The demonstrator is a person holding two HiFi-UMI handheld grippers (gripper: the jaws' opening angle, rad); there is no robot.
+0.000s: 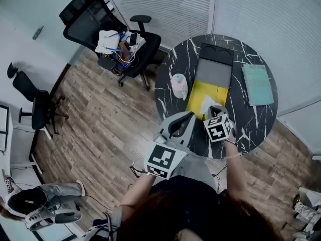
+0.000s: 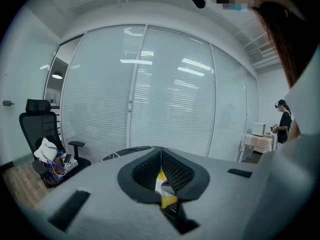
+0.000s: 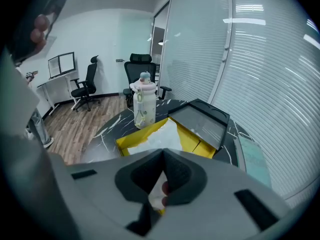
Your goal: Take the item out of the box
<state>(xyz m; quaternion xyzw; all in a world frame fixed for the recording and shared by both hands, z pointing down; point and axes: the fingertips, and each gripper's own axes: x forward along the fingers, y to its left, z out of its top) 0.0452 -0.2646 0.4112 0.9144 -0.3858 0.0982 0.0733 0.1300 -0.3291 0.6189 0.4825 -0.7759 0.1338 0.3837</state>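
1. On the round tabletop [image 1: 251, 119], near its middle, sits the open box [image 1: 196, 98] with yellow walls. Its grey lid [image 1: 213, 74] is flipped back toward the far edge.
2. The white item [image 1: 207, 104] is inside the box, at the end closest to the person.
3. The right gripper [image 1: 213, 110] is at that near end. Its jaws are pressed together, and they look pinched on the edge of the white item.
4. The left gripper [image 1: 189, 116] hangs just beside the box on the left. Its jaws are pressed together with nothing in them.
5. A bottle [image 1: 179, 84] stands close by the box's left side.
6. This looks like the grab step. Next the right gripper should lift straight up, slowly, so the item clears the walls.
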